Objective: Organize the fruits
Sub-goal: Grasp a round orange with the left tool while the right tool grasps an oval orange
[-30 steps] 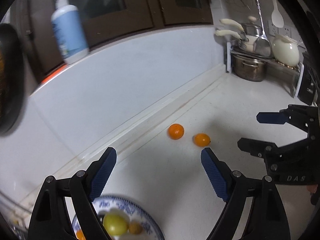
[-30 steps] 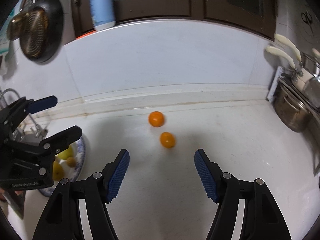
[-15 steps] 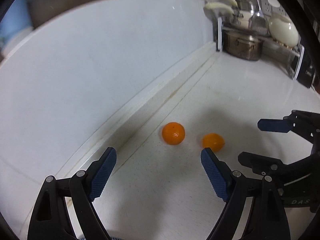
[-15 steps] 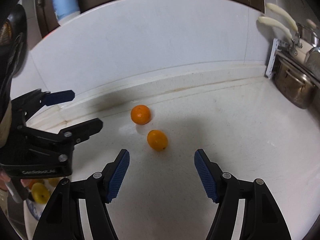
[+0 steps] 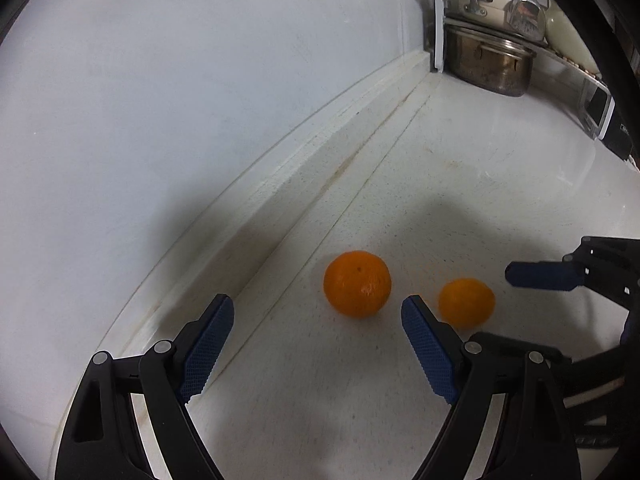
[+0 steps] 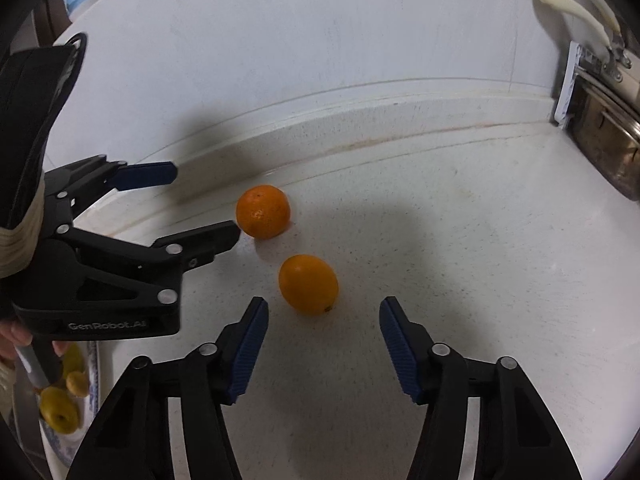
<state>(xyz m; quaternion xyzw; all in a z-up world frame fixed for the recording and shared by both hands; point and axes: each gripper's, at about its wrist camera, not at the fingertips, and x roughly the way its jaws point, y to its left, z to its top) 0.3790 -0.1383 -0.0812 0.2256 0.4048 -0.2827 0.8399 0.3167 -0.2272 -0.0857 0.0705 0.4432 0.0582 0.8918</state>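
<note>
Two oranges lie on the white counter near the back ledge. The rounder orange (image 5: 357, 283) (image 6: 263, 211) sits closer to the wall. The smaller oval orange (image 5: 466, 302) (image 6: 308, 283) lies just in front of it. My left gripper (image 5: 318, 308) is open and empty, with the rounder orange just beyond its fingertips; it also shows in the right wrist view (image 6: 192, 204). My right gripper (image 6: 320, 310) is open and empty, with the oval orange just ahead between its fingertips; one blue pad (image 5: 540, 275) of it shows in the left wrist view.
A blue-patterned plate (image 6: 90, 364) with yellow fruit (image 6: 60, 414) sits at the lower left of the right wrist view. A steel pot (image 5: 486, 60) on a rack stands at the far right against the wall. A raised ledge (image 5: 304, 168) runs along the wall.
Both grippers have moved forward and down toward the two oranges, which now look larger and closer. The plate has left the left wrist view. Both stay open.
</note>
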